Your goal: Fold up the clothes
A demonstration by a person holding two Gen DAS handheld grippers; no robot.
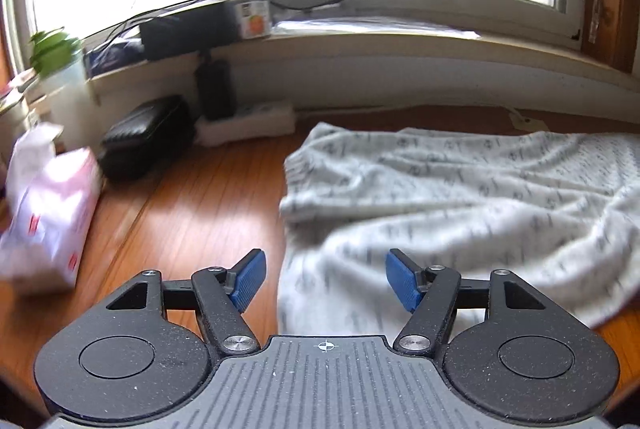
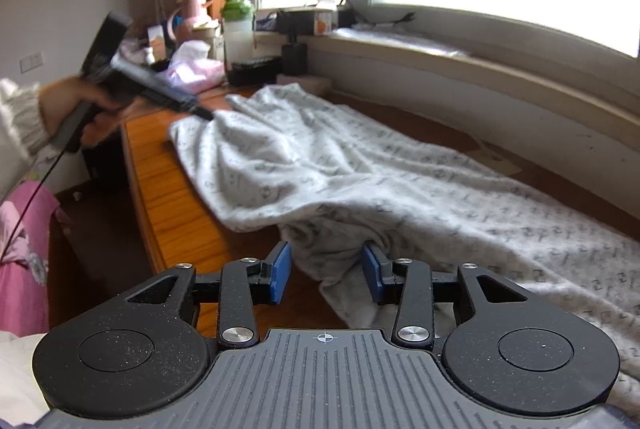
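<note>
One garment (image 1: 460, 197) lies spread on the wooden surface (image 1: 188, 213), and it fills the right half of the left wrist view. It is a soft, fleecy cloth, pale grey with small dark printed marks, and it has many loose folds. In the right wrist view the same garment (image 2: 360, 173) runs from the upper middle to the lower right, with one edge hanging over the front rim of the surface (image 2: 168, 197).

The surface is glossy orange-brown wood with long plank lines. At the left edge of the left wrist view there is one pink and white soft pack (image 1: 48, 213), blurred, and behind it one black ribbed case (image 1: 148, 137). On the window sill stands one clear jar (image 1: 250, 7) with a metal lid.

The left claw (image 1: 326, 279) is wide apart, with two blue ribbed pads; nothing is between them, and the garment's edge lies below them. The right claw (image 2: 326, 275) is parted at a middle width. A bunched fold of the garment sits between its pads and touches the right pad (image 2: 374, 275), while the left pad stands free of it.

The person's left hand (image 2: 86, 109) shows at the left of the right wrist view.
</note>
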